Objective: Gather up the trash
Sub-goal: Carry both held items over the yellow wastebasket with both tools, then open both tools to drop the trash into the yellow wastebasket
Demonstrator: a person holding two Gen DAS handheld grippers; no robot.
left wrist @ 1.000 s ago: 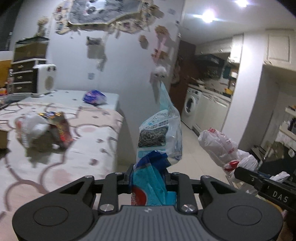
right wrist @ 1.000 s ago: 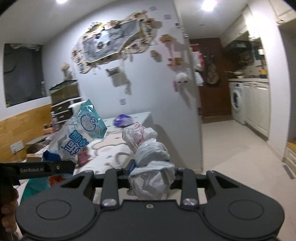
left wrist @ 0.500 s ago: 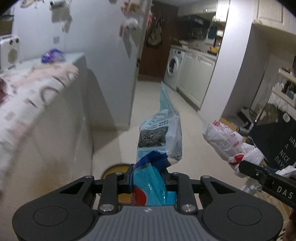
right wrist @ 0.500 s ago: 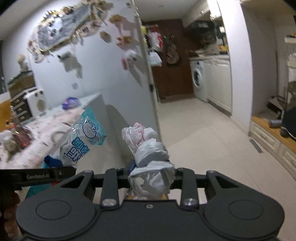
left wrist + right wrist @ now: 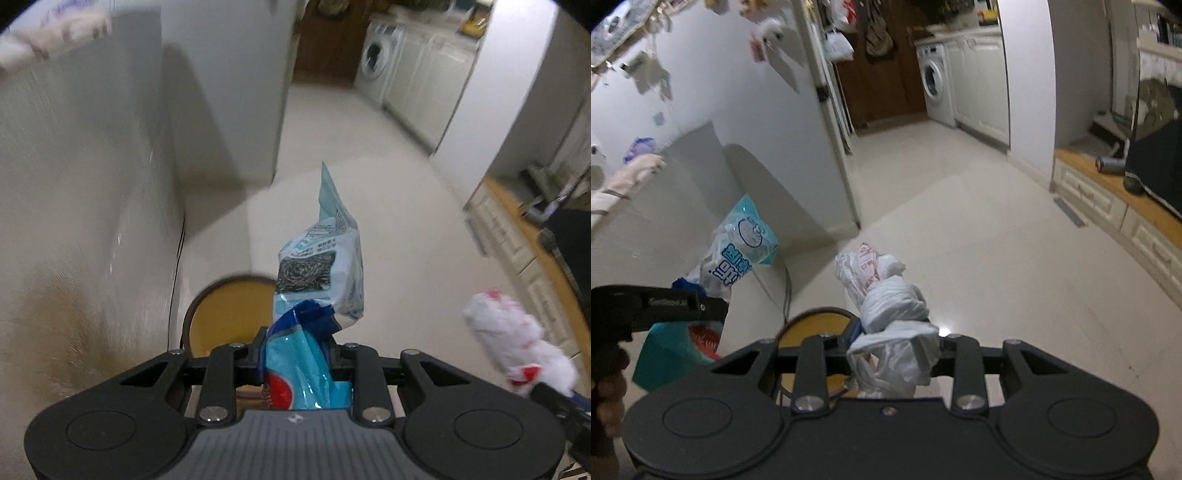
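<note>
My left gripper (image 5: 299, 354) is shut on blue and clear plastic wrappers (image 5: 317, 266) that stick up from its jaws; they also show in the right wrist view (image 5: 738, 251). My right gripper (image 5: 894, 343) is shut on a crumpled white plastic bag with red print (image 5: 882, 291), which shows blurred at the right of the left wrist view (image 5: 517, 339). Both grippers are held above a round bin with a yellow inside (image 5: 229, 314), low on the floor; it also shows in the right wrist view (image 5: 812, 325).
A table draped in a pale cloth (image 5: 81, 184) stands close on the left. A white wall corner (image 5: 827, 147) is ahead. Tiled floor (image 5: 979, 240) runs toward a washing machine (image 5: 934, 85) and white cabinets. A low wooden bench (image 5: 1126, 206) is at right.
Both grippers have swung away from the tabletop and tilted down toward the floor, carrying their trash. The round bin has come into view beneath them.
</note>
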